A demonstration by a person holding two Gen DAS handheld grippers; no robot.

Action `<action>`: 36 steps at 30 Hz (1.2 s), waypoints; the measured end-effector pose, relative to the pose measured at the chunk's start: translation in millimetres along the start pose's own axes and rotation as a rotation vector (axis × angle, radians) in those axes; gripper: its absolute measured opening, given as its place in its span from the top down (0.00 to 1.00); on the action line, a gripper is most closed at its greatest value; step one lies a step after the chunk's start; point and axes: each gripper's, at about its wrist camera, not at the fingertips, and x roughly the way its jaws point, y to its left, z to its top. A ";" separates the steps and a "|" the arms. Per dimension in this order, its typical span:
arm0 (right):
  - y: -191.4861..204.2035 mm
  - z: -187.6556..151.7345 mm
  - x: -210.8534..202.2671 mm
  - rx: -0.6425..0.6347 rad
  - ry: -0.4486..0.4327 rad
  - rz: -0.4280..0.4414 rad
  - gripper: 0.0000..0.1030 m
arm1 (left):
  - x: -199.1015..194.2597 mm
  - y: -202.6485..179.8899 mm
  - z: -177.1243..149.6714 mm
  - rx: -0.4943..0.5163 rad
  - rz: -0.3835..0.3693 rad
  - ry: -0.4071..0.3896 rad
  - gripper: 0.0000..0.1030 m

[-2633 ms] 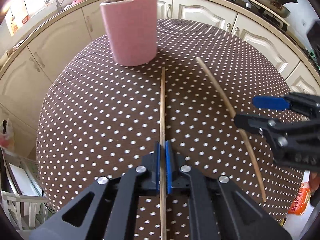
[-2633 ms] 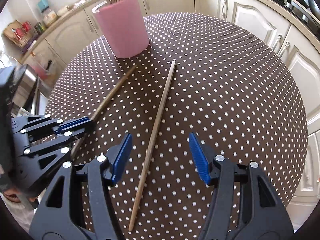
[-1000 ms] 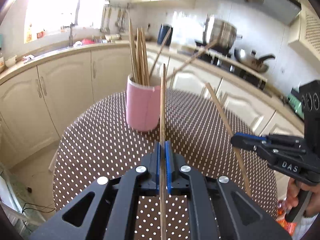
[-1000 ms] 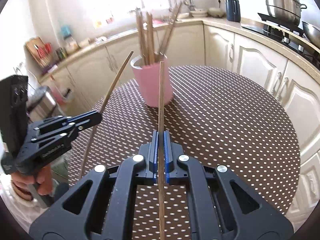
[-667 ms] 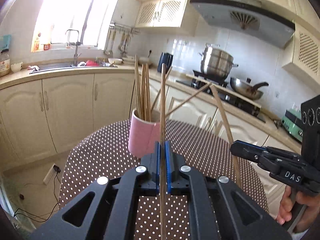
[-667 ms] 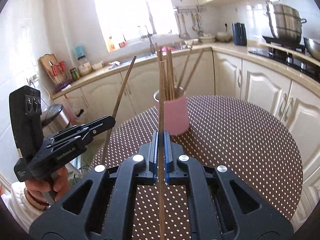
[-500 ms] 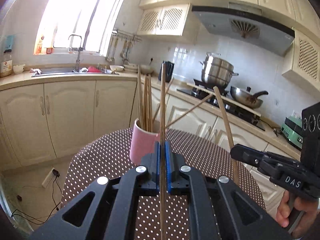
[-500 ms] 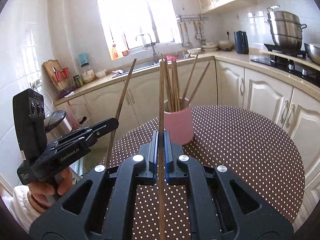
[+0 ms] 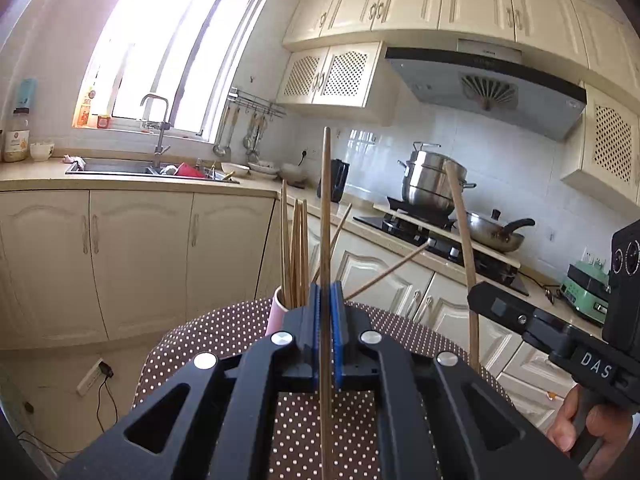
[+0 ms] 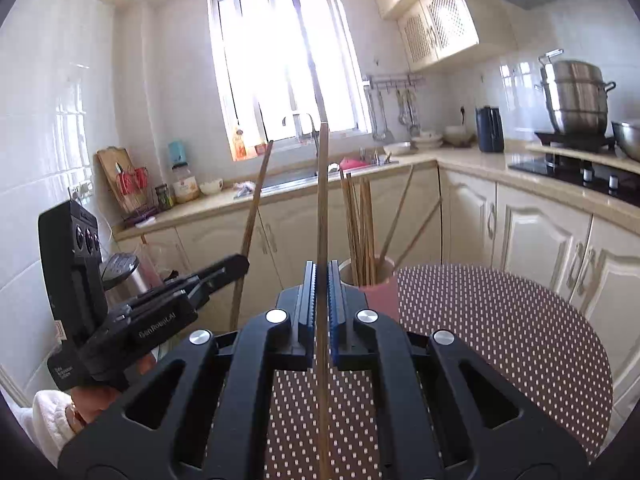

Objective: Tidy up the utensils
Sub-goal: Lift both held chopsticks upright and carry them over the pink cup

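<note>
Both grippers are clamped on chopsticks: left gripper pinches one chopstick rising through the frame's centre, right gripper another chopstick. Just behind the fingertips, the pink holder with more chopsticks stands on the dotted table.

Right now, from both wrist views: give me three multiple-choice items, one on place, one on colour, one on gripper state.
1. Where does the pink cylindrical holder stand?
A. on the brown polka-dot table
B. in the sink
C. on the stove

2. What colour are the gripper pads?
A. red
B. blue
C. green

3. What is the left gripper doing?
A. open, empty
B. shut on a spoon
C. shut on a wooden chopstick

Answers: 1 A, its base sits on the dotted cloth. 2 B, blue strips line both fingers. 3 C, the stick runs up between the closed pads; the right gripper clamps another wooden chopstick.
</note>
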 end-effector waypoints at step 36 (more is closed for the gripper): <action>-30.4 41.0 134.3 -0.042 -0.391 -0.140 0.94 | 161.5 43.8 49.2 -0.120 0.017 -0.205 0.95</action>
